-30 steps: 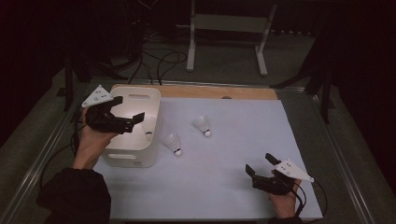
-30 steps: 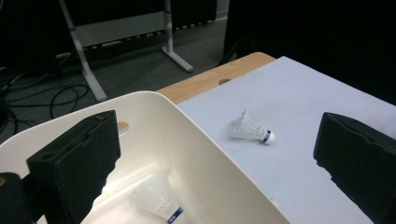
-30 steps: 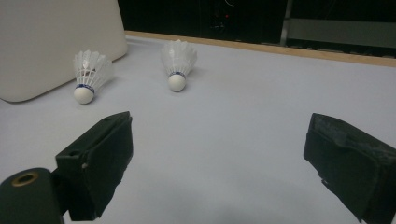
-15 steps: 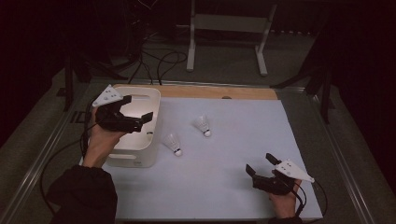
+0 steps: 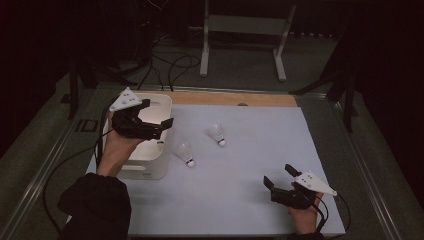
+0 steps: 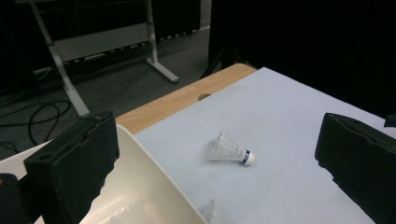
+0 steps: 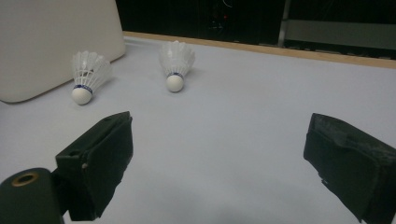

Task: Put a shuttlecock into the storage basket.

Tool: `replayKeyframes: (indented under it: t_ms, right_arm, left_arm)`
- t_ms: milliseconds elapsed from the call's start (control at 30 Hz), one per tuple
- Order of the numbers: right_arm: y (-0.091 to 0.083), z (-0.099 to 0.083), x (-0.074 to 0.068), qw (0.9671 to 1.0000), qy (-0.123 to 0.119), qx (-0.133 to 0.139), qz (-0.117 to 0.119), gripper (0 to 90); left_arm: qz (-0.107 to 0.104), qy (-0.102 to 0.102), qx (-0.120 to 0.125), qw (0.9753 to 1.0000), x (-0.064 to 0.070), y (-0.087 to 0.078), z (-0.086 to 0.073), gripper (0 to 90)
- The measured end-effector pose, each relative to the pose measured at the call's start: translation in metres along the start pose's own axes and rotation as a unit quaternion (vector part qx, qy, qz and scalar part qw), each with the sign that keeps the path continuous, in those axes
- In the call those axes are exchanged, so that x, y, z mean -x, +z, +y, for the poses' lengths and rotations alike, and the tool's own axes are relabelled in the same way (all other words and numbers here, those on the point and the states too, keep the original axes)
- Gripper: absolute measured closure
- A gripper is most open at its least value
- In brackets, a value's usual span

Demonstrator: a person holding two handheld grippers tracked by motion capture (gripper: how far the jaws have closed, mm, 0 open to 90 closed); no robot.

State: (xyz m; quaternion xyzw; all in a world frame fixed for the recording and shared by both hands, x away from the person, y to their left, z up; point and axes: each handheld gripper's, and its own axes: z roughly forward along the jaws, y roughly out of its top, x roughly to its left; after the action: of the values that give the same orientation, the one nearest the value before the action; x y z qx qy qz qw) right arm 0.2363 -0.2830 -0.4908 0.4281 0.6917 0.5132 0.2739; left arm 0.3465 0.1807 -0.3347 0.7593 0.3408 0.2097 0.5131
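Left tool (image 5: 157, 114) has moved over the bin (image 5: 150, 167), wide open, empty.

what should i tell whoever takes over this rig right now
Left claw: open, holding nothing, above the right edge of the white bin.
Right claw: open, holding nothing, low at the near right of the white mat.
Two shuttlecocks lie on the mat: one just right of the bin, the other farther right and back.
Done: white bits that look like feathers show in the bin; what they are I cannot tell.
Left: probably both shuttlecocks into the bin, nearer one first.
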Motion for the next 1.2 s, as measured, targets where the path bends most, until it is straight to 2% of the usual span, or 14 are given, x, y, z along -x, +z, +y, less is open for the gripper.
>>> replayKeyframes:
  t_ms: [433, 933, 1200]
  right_arm:
    - [0.000, 0.000, 0.000, 1.0000, -0.001, 0.001, 0.000, 8.1]
    - [0.000, 0.000, 0.000, 1.0000, -0.001, 0.000, -0.002, 8.1]
    - [0.000, 0.000, 0.000, 1.0000, 0.000, 0.001, -0.001, 8.1]
  left_arm:
    - [-0.009, 0.011, 0.005, 0.9999, 0.013, 0.014, 0.005, 0.5]
    - [-0.022, 0.007, 0.009, 0.9997, 0.022, 0.033, 0.011, 0.5]
    - [-0.031, 0.012, 0.007, 0.9994, 0.028, 0.043, 0.016, 0.5]
